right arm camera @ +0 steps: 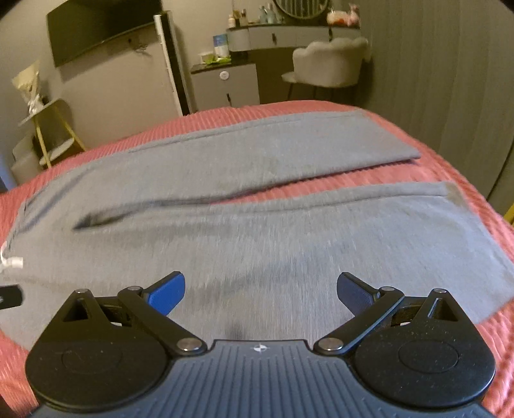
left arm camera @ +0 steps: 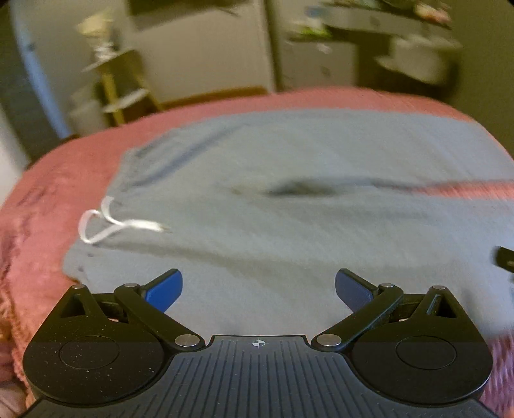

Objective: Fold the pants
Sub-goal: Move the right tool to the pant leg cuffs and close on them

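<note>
Both grippers, left gripper (left arm camera: 258, 289) and right gripper (right arm camera: 260, 291), hang spread wide and empty above the flat pants (right arm camera: 257, 225); pinch the near leg's edge cleanly, then carry it evenly across.

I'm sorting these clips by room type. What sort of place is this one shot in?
Most likely a bedroom. Grey pants lie spread flat on a pink bedspread, and behind it stand a vanity table with bottles on top and a padded chair. A dark screen hangs on the wall.
</note>
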{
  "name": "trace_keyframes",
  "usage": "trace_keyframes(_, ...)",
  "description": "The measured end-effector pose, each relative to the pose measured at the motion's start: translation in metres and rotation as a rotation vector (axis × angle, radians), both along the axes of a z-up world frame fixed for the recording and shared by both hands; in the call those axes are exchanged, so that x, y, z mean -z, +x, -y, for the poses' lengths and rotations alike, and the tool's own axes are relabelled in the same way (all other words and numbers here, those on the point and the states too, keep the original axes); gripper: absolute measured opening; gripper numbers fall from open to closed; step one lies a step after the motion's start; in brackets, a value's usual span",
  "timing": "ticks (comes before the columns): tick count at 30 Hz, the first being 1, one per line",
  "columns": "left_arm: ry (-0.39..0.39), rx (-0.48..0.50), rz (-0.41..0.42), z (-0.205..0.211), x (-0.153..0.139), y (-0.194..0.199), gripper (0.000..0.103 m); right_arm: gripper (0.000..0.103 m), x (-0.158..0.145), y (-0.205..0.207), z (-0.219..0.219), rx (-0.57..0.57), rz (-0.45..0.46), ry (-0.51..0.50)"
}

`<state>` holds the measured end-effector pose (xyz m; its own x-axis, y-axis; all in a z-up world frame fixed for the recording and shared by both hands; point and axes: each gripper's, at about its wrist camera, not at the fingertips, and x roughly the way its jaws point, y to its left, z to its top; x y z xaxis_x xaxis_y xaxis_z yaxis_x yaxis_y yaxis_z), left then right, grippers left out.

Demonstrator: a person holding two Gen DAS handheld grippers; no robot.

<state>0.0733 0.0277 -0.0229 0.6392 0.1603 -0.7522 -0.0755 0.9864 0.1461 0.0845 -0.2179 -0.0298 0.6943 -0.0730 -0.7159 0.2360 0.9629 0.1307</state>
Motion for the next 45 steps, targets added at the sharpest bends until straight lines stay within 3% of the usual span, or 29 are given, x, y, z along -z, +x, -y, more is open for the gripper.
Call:
trace_keyframes(7, -0.011, -0.286, 0.134, -0.028, -0.023, 0.078, 0.103, 0.101, -0.022, 0.132, 0.061, 0.139, -0.037, 0.085)
trace_keyframes(10, -0.076, -0.395, 0.155, -0.045, -0.015, 0.11, 0.103, 0.101, -0.019, 0.206, 0.086, 0.193, -0.064, 0.139)
trace_keyframes(13, -0.121, -0.414, 0.157, -0.065, 0.004, 0.123, 0.103, 0.101, 0.003, 0.283, 0.109, 0.254, -0.145, 0.183)
trace_keyframes(16, -0.038, -0.462, 0.227, -0.078, 0.018, 0.121, 0.103, 0.101, 0.027, 0.351, 0.123, 0.313, -0.222, 0.217)
trace_keyframes(18, -0.009, -0.481, 0.244, -0.084, 0.021, 0.13, 0.103, 0.101, 0.037, 0.391, 0.13, 0.35, -0.217, 0.22)
trace_keyframes(21, 0.017, -0.495, 0.239, -0.087, 0.027, 0.148, 0.103, 0.1, 0.057, 0.433, 0.136, 0.424, -0.244, 0.226)
trace_keyframes(25, 0.014, -0.465, 0.192, -0.084, 0.041, 0.163, 0.103, 0.094, 0.082, 0.456, 0.15, 0.563, -0.26, 0.282)
trace_keyframes(26, 0.021, -0.461, 0.178, -0.085, 0.046, 0.166, 0.103, 0.091, 0.085, 0.459, 0.15, 0.574, -0.251, 0.258)
trace_keyframes(27, 0.031, -0.457, 0.159, -0.085, 0.05, 0.169, 0.103, 0.079, 0.088, 0.461, 0.149, 0.576, -0.256, 0.215)
trace_keyframes(28, 0.038, -0.454, 0.138, -0.085, 0.053, 0.172, 0.103, 0.061, 0.09, 0.462, 0.144, 0.569, -0.277, 0.157)
trace_keyframes(29, 0.039, -0.456, 0.126, -0.087, 0.057, 0.172, 0.103, 0.053, 0.09, 0.458, 0.141, 0.557, -0.269, 0.122)
trace_keyframes(30, 0.033, -0.459, 0.119, -0.088, 0.059, 0.171, 0.103, 0.027, 0.088, 0.451, 0.141, 0.538, -0.242, 0.124)
trace_keyframes(31, 0.023, -0.461, 0.116, -0.089, 0.059, 0.169, 0.103, 0.01, 0.086, 0.443, 0.142, 0.51, -0.221, 0.15)
trace_keyframes(35, -0.005, -0.473, 0.14, -0.097, 0.054, 0.158, 0.103, 0.007, 0.067, 0.374, 0.16, 0.42, -0.091, 0.335)
trace_keyframes(37, -0.046, -0.481, 0.165, -0.103, 0.048, 0.151, 0.103, 0.006, 0.053, 0.311, 0.161, 0.376, 0.019, 0.406)
trace_keyframes(39, -0.095, -0.489, 0.196, -0.111, 0.043, 0.143, 0.103, 0.006, 0.042, 0.233, 0.144, 0.328, 0.105, 0.379)
trace_keyframes(42, -0.182, -0.493, 0.236, -0.124, 0.037, 0.132, 0.103, 0.006, 0.054, 0.126, 0.111, 0.287, 0.126, 0.359)
trace_keyframes(45, -0.231, -0.49, 0.318, -0.134, 0.036, 0.122, 0.103, 0.006, 0.099, 0.054, 0.097, 0.316, 0.129, 0.447)
